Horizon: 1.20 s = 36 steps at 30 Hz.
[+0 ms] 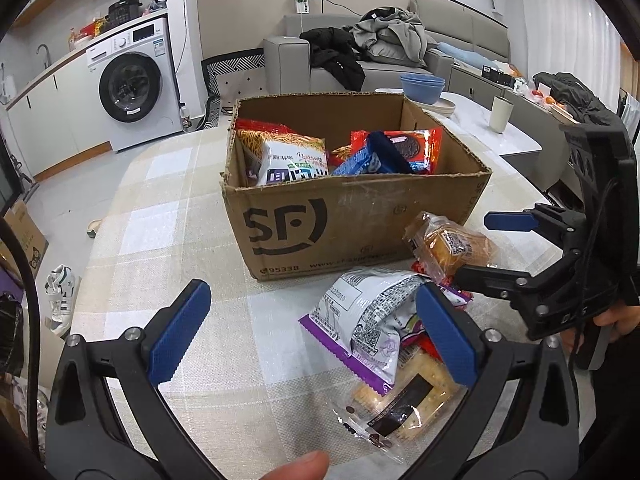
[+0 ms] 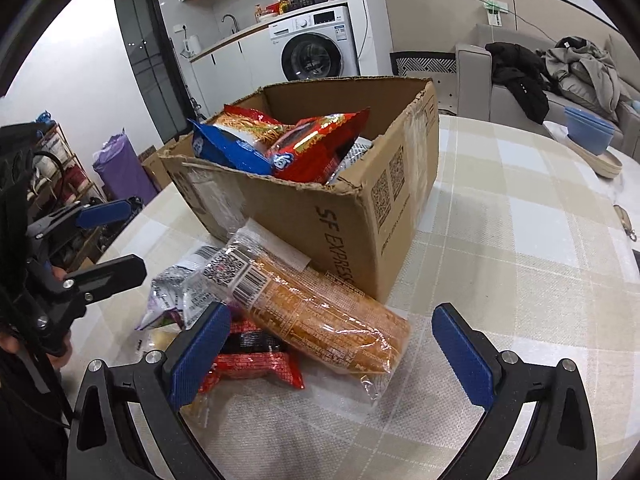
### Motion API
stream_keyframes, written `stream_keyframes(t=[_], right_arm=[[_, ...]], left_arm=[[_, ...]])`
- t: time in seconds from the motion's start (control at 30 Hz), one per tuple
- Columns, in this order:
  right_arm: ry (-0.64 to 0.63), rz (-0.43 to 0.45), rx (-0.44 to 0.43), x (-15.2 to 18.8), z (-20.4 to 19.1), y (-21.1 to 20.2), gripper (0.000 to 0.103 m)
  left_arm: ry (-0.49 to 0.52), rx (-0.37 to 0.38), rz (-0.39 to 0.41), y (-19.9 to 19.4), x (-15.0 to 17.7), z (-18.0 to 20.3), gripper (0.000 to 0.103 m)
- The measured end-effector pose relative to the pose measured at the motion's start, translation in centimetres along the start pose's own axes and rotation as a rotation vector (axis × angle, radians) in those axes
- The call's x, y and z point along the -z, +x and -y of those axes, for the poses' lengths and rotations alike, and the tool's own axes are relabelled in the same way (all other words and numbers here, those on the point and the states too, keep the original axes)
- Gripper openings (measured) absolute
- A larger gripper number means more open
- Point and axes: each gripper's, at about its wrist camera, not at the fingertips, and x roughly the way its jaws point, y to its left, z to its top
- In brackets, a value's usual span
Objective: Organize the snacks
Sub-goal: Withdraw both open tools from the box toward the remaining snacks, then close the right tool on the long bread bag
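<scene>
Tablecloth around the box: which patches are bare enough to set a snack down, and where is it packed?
Bare tablecloth lies between the cardboard box and the blue bowls, and left of the box toward the washing machine. Crowded: the box's near corner, where the clear biscuit sleeve, red packet and white-purple bag pile up. The box itself is nearly full.

Both wrist views sit low and close over the table, sharing the brown cardboard box point(image 1: 352, 216) point(image 2: 320, 208) at frame centre.
</scene>
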Motion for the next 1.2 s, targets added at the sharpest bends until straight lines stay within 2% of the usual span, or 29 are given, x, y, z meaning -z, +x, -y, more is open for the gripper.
stream_keyframes(t=[0.13,0.7,0.9,0.97,1.2], right_arm=[[0.0,-0.011,0.037,0.0,0.1,0.6,0.102],[-0.013,-0.024,0.032,-0.1,-0.9,2.3,0.102],[-0.036,-0.016,0.004,-0.2,-1.3,2.3,0.089],[-0.048,-0.002,-0.01,-0.1,-1.5,2.0,0.08],[-0.089,0.016,-0.012,0.1,-1.9,1.4,0.066]], left_arm=[[0.0,0.0,-0.007,0.5,0.1,-0.1,0.102],[-0.005,-0.002,-0.025,1.6,0.5,-0.2,0.102],[0.003,-0.003,-0.033,2.0,0.6,-0.1,0.102],[0.004,0.0,-0.034,2.1,0.5,0.0,0.102],[0.01,-0.002,-0.036,2.2,0.7,0.1,0.102]])
